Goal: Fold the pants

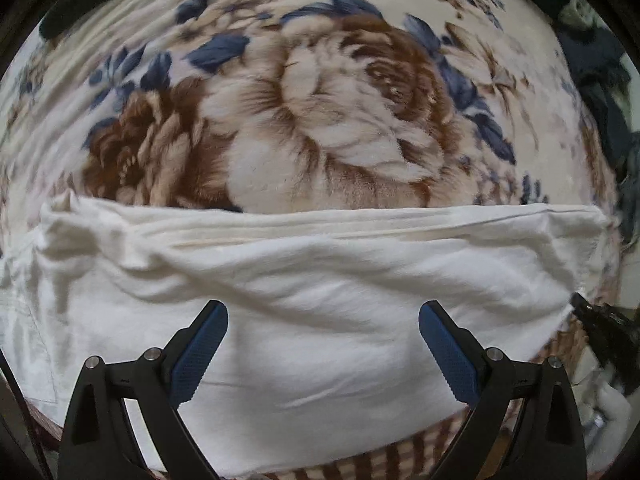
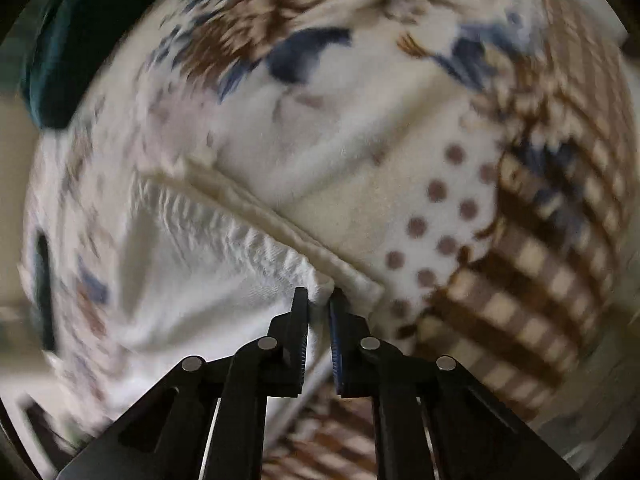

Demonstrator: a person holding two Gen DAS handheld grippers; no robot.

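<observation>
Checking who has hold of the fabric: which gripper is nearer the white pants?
Right. The right gripper is shut on the white pants at their gathered edge; the left gripper is wide open above them, gripping nothing.

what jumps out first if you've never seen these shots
The white pants lie across the near part of the left wrist view, on a floral blanket with a big brown rose. The left gripper hangs open above them, while the right gripper pinches the gathered edge of the pants.
</observation>
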